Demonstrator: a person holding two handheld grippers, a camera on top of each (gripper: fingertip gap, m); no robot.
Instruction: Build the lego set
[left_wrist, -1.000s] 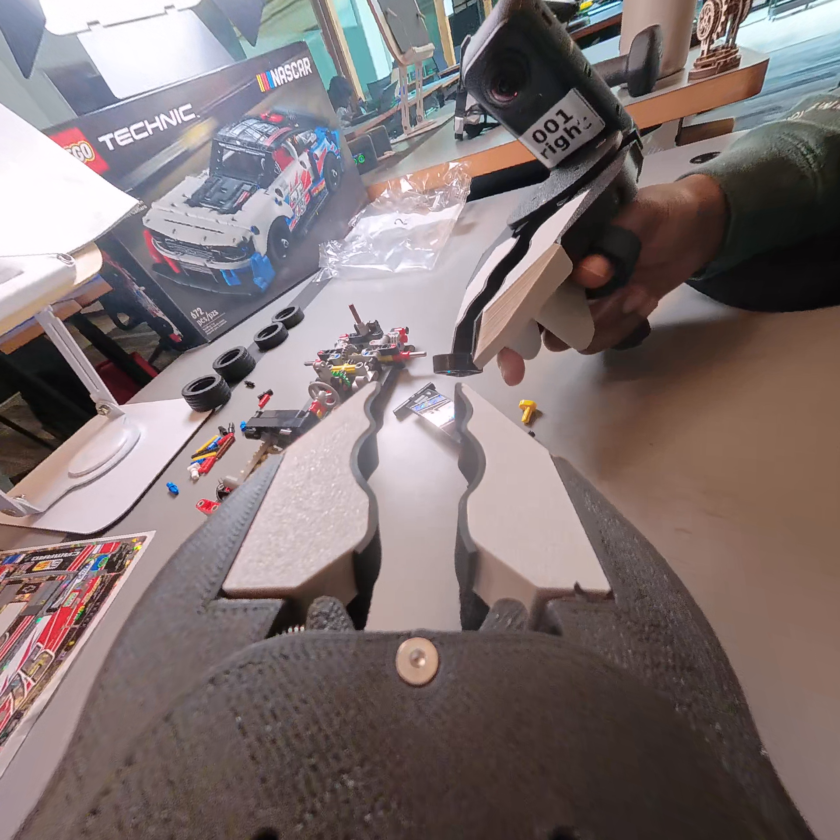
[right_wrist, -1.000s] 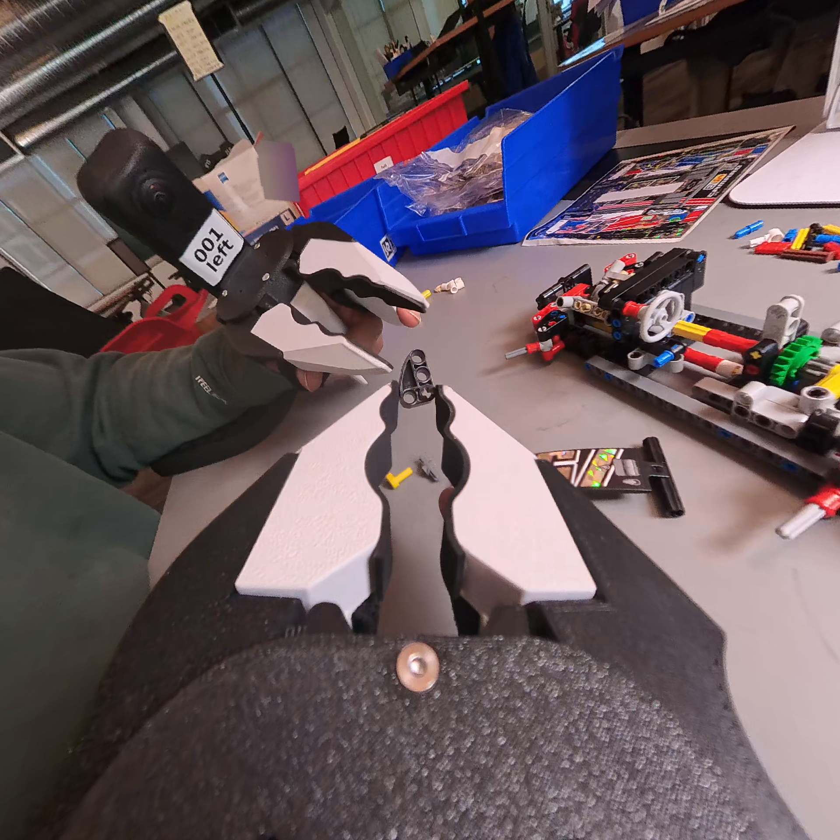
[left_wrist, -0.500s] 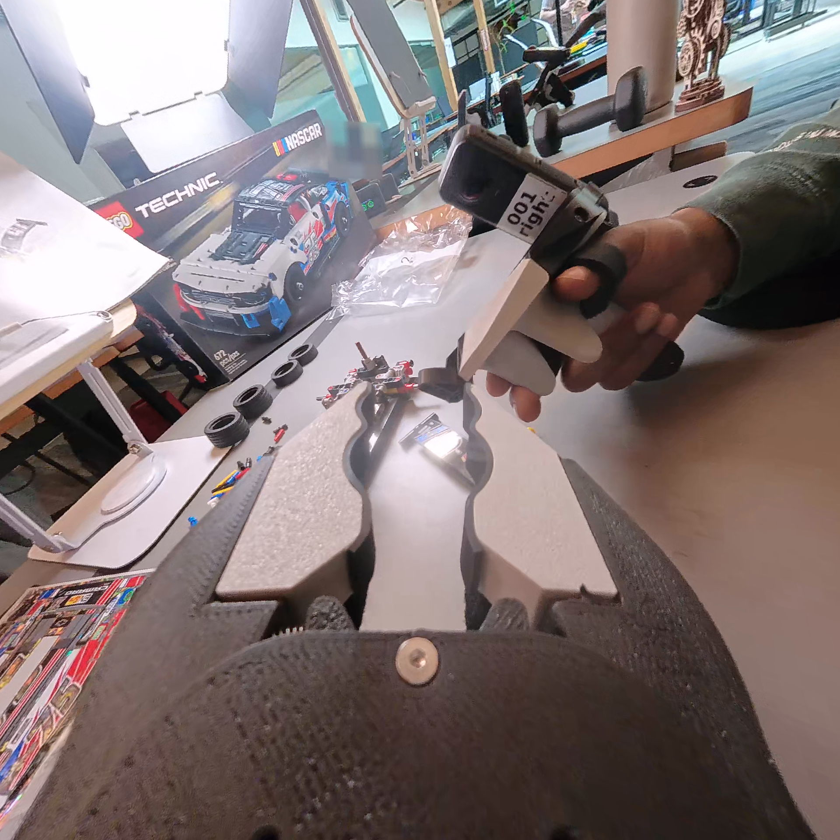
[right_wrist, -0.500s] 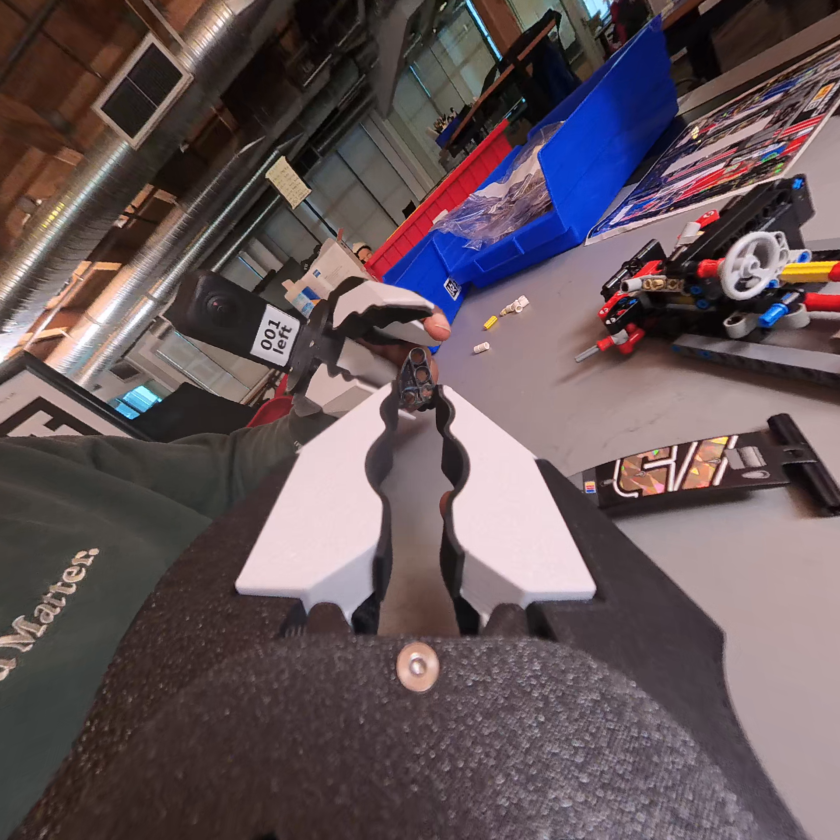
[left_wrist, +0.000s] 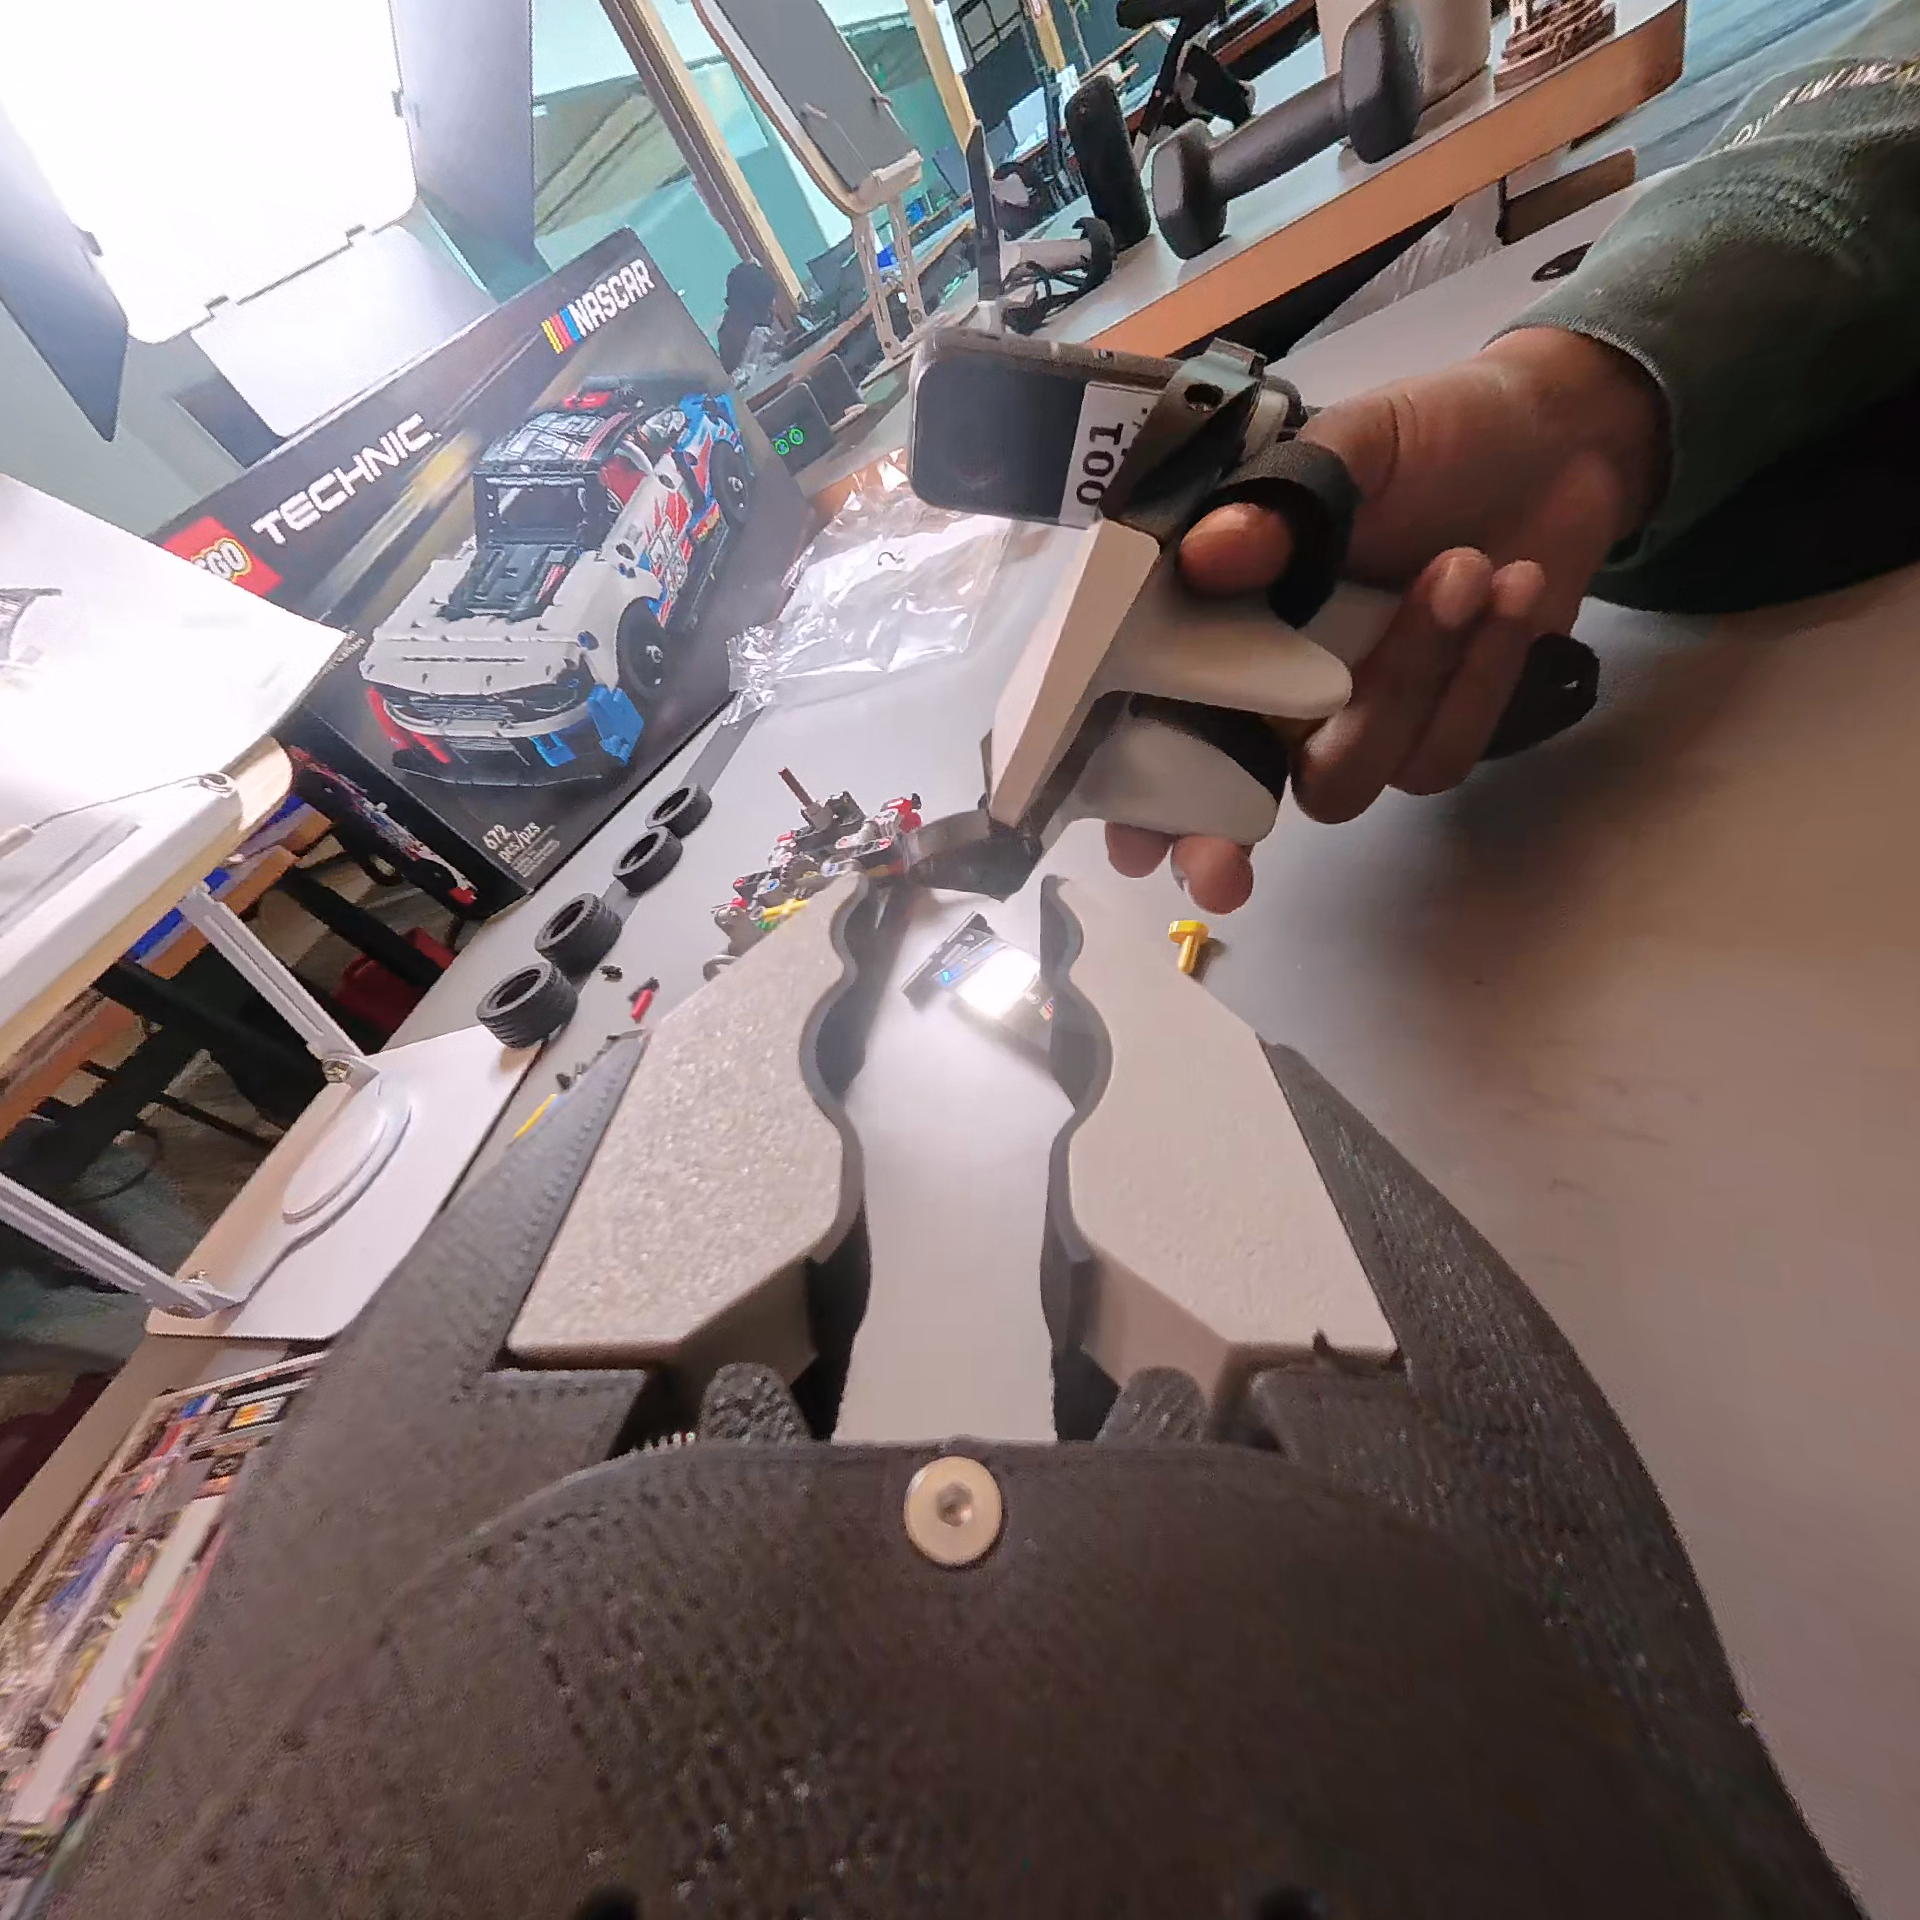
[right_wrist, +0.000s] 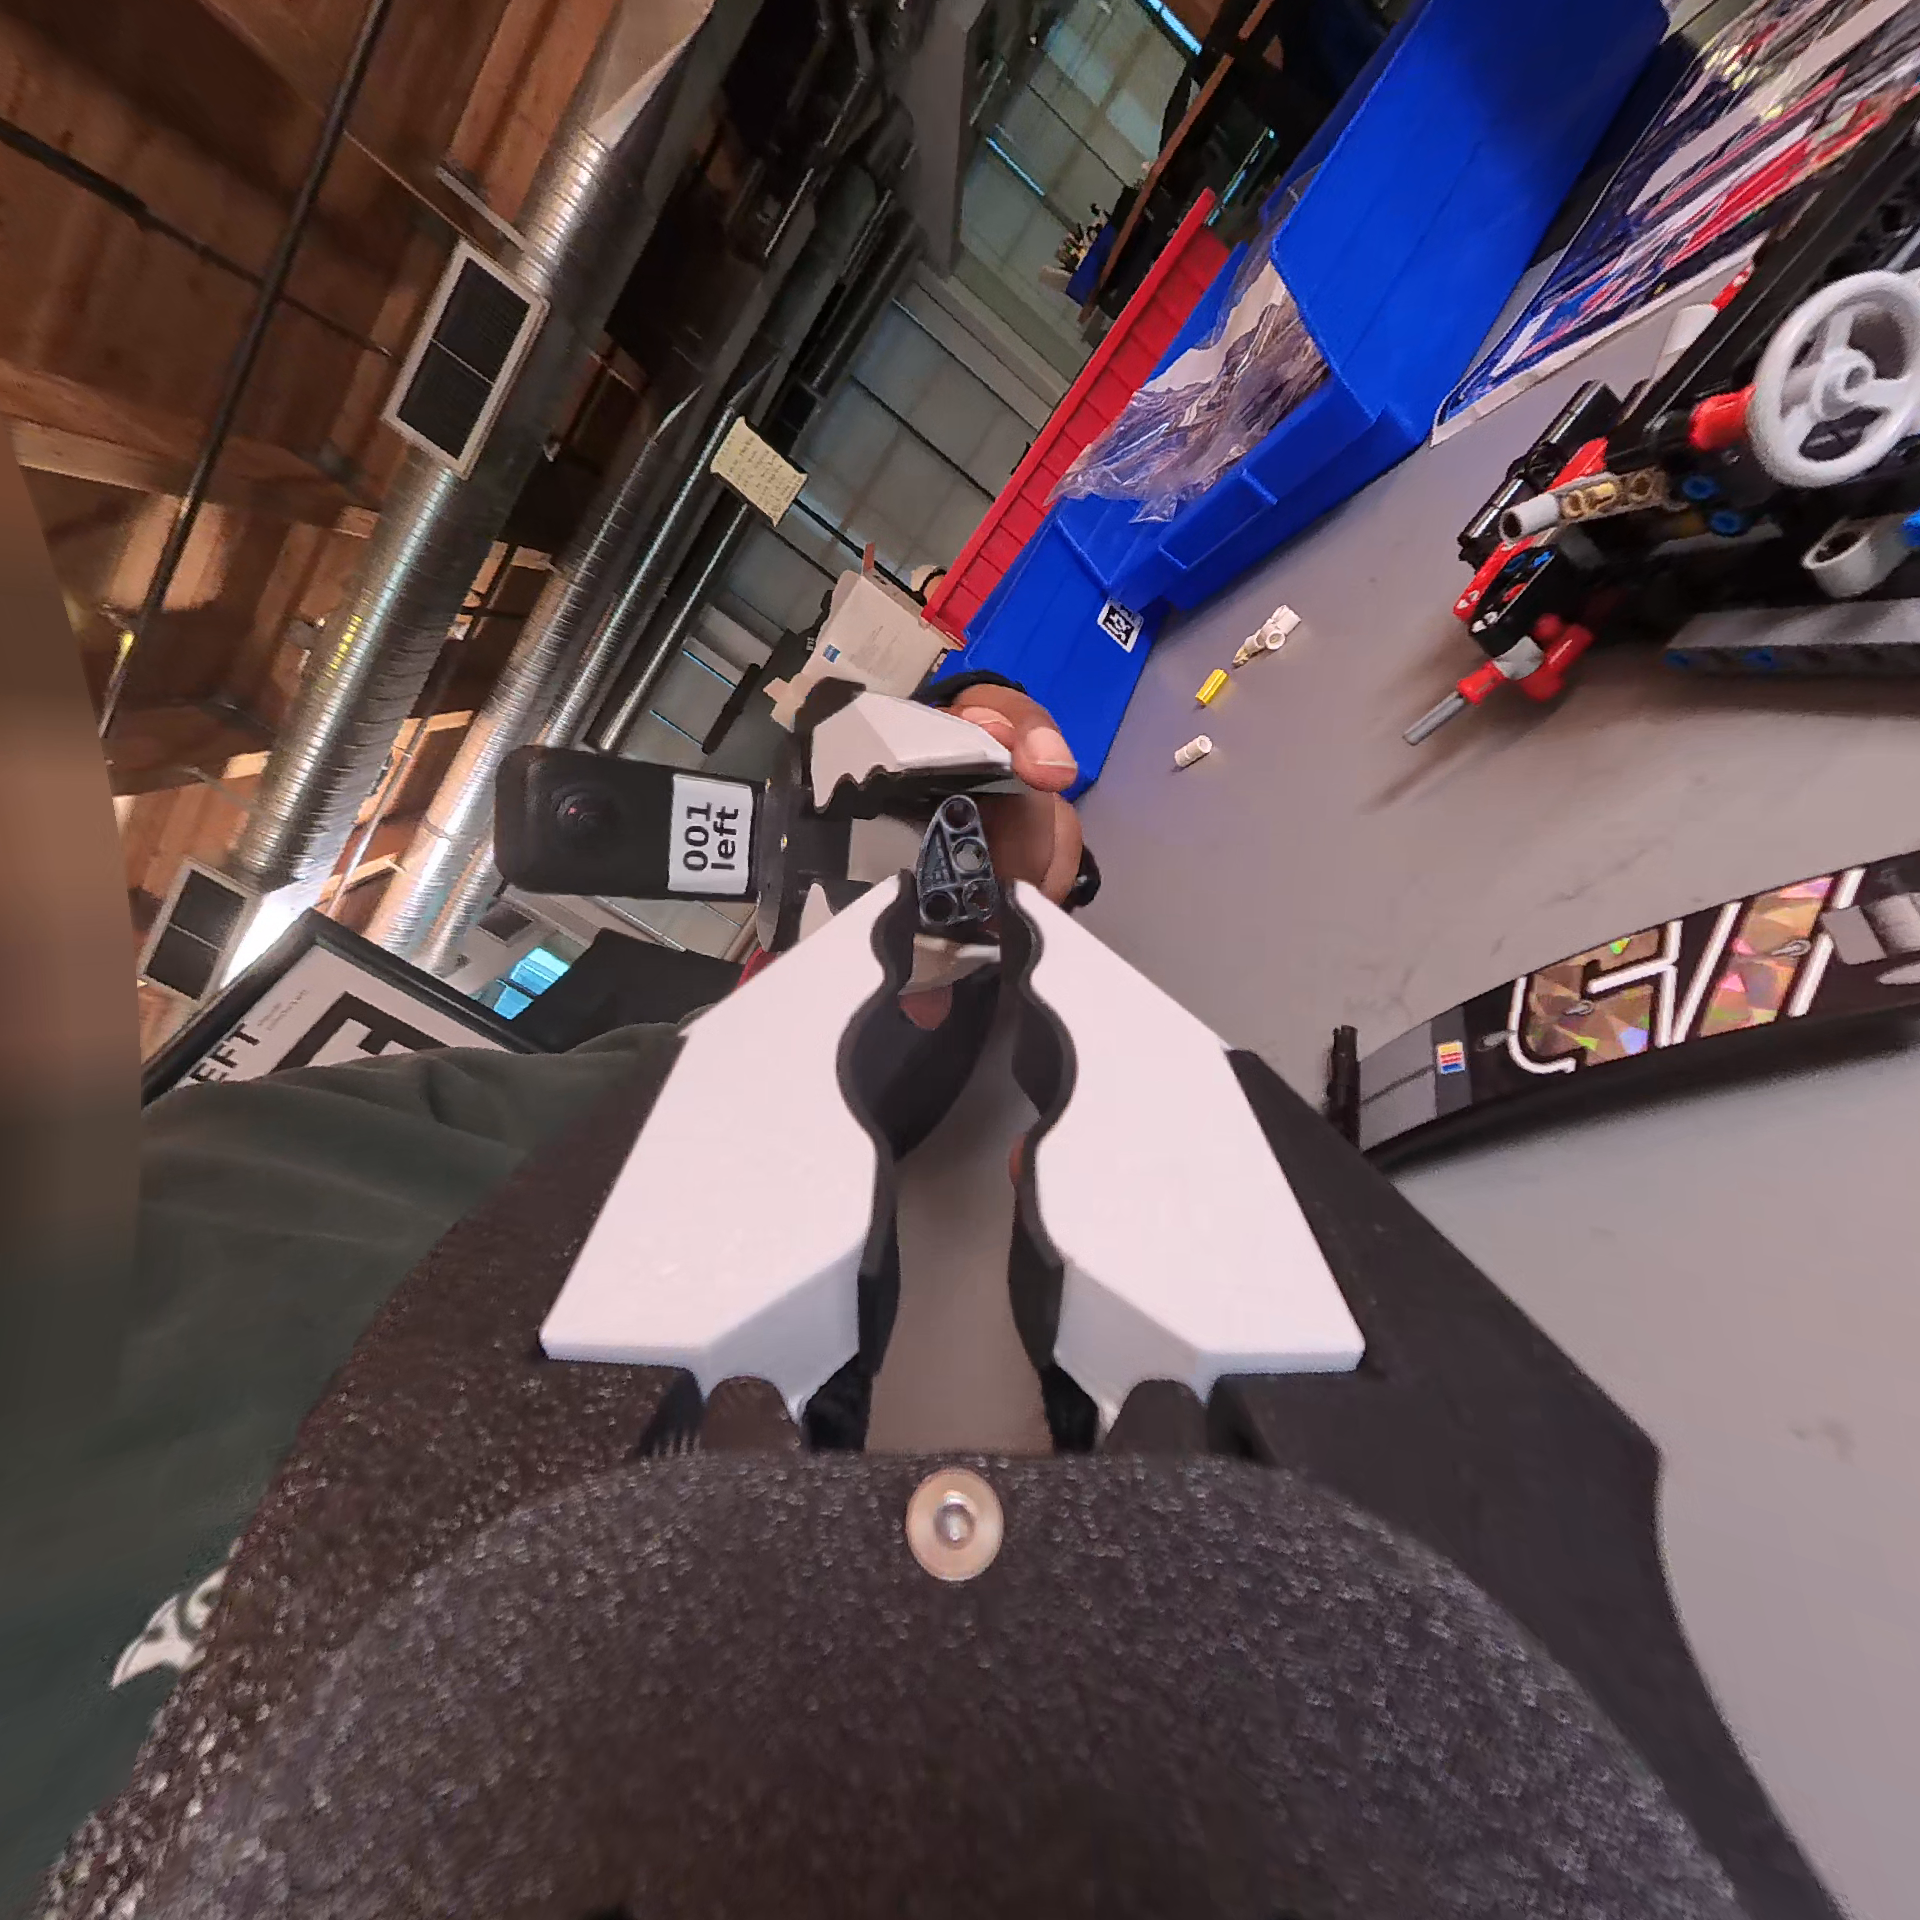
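My right gripper (right_wrist: 956, 906) is shut on a small black triangular beam (right_wrist: 956, 857) with round holes and holds it above the grey table. In the left wrist view the same gripper (left_wrist: 1003, 831) hangs tip-down just past my left fingertips, with the black beam (left_wrist: 961, 847) at its tip. My left gripper (left_wrist: 948, 914) is open and empty, low over the table. In the right wrist view its upper finger (right_wrist: 894, 743) shows right behind the held beam. The partly built chassis (left_wrist: 821, 852) (right_wrist: 1714, 520) lies beyond. A black stickered panel (left_wrist: 987, 971) (right_wrist: 1662, 1008) lies flat between the grippers.
A yellow pin (left_wrist: 1190, 935) lies to the right. Several black tyres (left_wrist: 577, 930) line up before the set's box (left_wrist: 499, 582), near a clear bag (left_wrist: 894, 603). A stand base (left_wrist: 343, 1143) and sticker sheet (left_wrist: 104, 1558) are left. Blue bins (right_wrist: 1351, 312) and small loose pins (right_wrist: 1210, 686) lie beyond. Only a small space, under 4 cm, lies between the two pairs of fingers.
My right gripper has rolled over and lifted with the black beam still in it, coming close to my left fingertips. My left gripper has tilted upward and stayed open.
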